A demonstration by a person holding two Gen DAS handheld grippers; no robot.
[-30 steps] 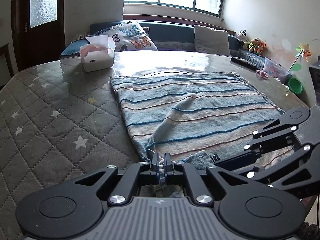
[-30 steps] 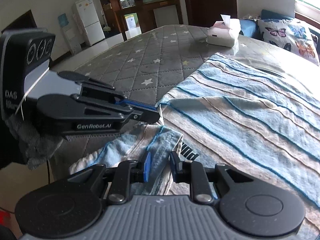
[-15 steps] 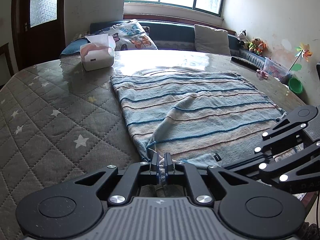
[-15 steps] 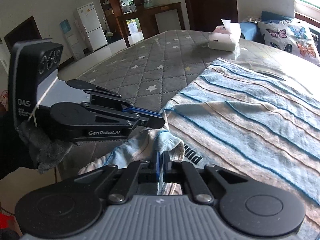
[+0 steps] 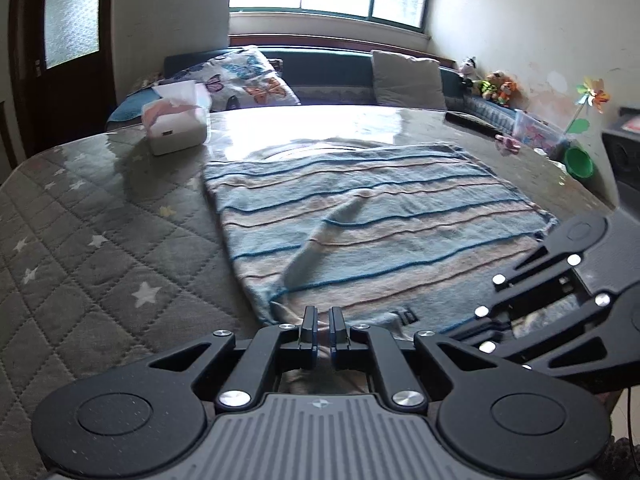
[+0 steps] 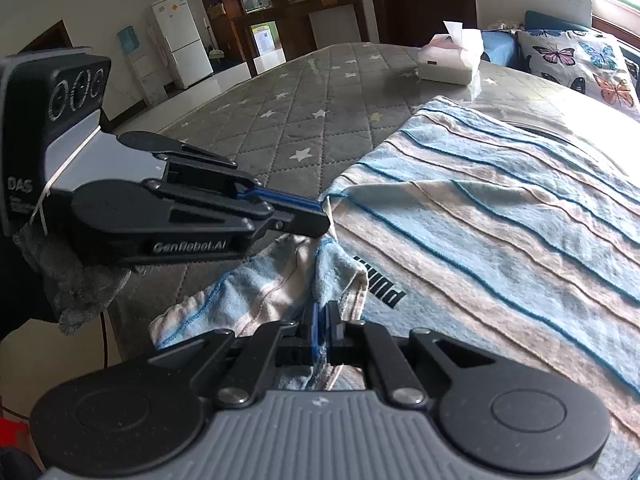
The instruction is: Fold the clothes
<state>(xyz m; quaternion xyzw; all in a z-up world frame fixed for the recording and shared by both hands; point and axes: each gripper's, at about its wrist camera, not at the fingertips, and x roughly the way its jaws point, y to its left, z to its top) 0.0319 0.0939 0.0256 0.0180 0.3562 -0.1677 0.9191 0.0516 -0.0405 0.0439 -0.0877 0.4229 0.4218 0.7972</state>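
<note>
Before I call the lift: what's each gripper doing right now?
Left gripper: shut on the near edge of the striped garment.
Right gripper: shut on a bunched fold of the same garment.

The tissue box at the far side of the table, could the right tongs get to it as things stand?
Probably not yet: the right tongs are shut on the striped garment's near edge. The path over the table to the tissue box looks free, but they'd have to let go first.

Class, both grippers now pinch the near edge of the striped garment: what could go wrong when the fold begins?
1. The left gripper and right gripper pinch the striped garment close together, so the outer edge may sag and fold unevenly.
2. The raised crease could get folded in.
</note>
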